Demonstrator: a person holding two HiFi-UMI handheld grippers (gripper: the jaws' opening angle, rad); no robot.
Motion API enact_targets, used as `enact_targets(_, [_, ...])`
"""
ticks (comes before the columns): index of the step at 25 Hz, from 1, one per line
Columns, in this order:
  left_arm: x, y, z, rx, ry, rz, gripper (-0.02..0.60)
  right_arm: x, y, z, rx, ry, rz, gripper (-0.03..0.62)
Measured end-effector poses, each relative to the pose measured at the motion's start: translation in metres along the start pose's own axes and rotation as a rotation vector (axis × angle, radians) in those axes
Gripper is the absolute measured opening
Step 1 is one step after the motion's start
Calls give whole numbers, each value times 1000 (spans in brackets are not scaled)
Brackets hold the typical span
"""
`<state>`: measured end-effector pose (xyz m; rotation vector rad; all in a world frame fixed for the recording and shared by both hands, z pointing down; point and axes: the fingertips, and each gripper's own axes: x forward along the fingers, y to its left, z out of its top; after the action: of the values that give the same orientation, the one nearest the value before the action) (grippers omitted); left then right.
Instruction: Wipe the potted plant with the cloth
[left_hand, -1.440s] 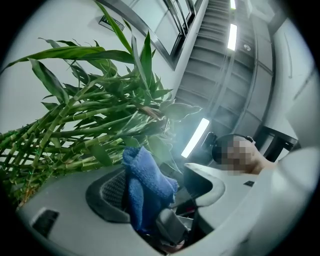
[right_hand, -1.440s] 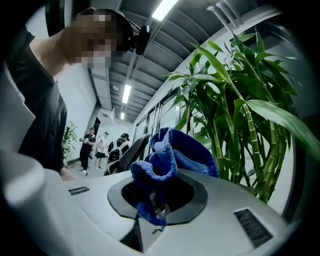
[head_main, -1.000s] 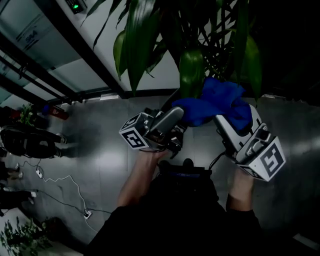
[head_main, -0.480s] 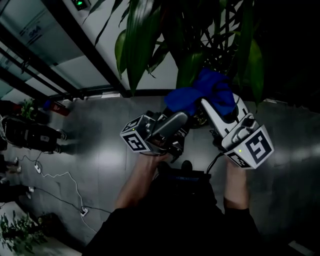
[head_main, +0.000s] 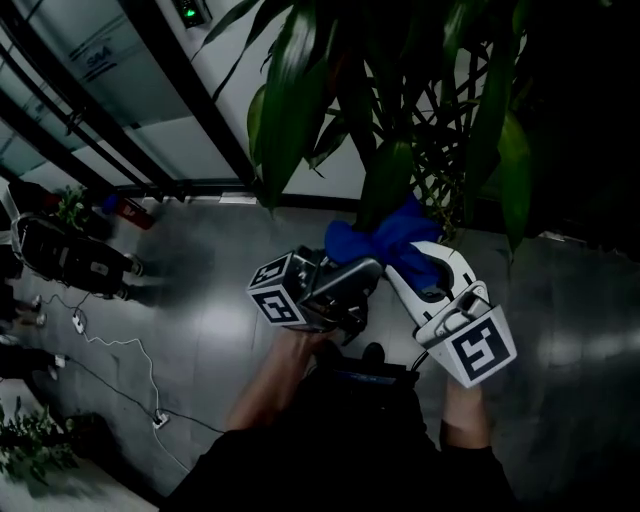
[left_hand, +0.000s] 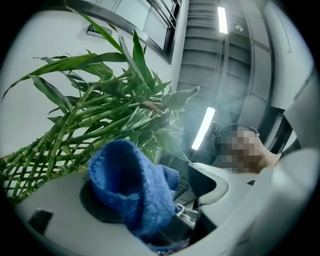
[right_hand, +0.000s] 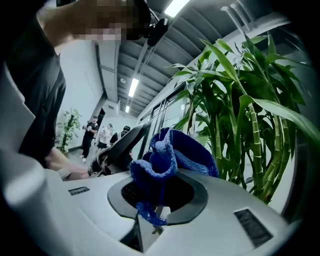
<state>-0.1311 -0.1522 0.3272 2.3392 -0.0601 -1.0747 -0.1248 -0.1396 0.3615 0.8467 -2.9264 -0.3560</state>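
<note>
The cloth (head_main: 385, 238) was deep blue, paler along its stitched hem. The potted plant (head_main: 292, 110) bore glossy dark green leaves in the upper frame, and its ringed stalks showed lighter green in the right gripper view. The right gripper (head_main: 418, 258) was white with dark pads (right_hand: 199, 196), its cube (head_main: 478, 348) printed with a black square marker on white. The floor (head_main: 200, 320) was shiny grey, and the person's clothing (head_main: 350, 450) black.
</note>
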Motion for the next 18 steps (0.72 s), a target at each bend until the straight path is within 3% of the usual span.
enact_targets(5, [9, -22, -17, 44, 17, 49, 385, -28, 19, 2, -65, 67, 29, 89])
enact_targets(8, [1, -17, -18, 73, 12, 105, 385, -31, 23, -8, -50, 62, 75, 89])
enact_targets(14, [-1, 9, -35, 94, 4, 213, 385, -46, 5, -39, 146, 33, 134, 89])
enact_targets(18, [-22, 9, -36, 106, -11, 253, 385, -42, 7, -42, 274, -75, 176, 89])
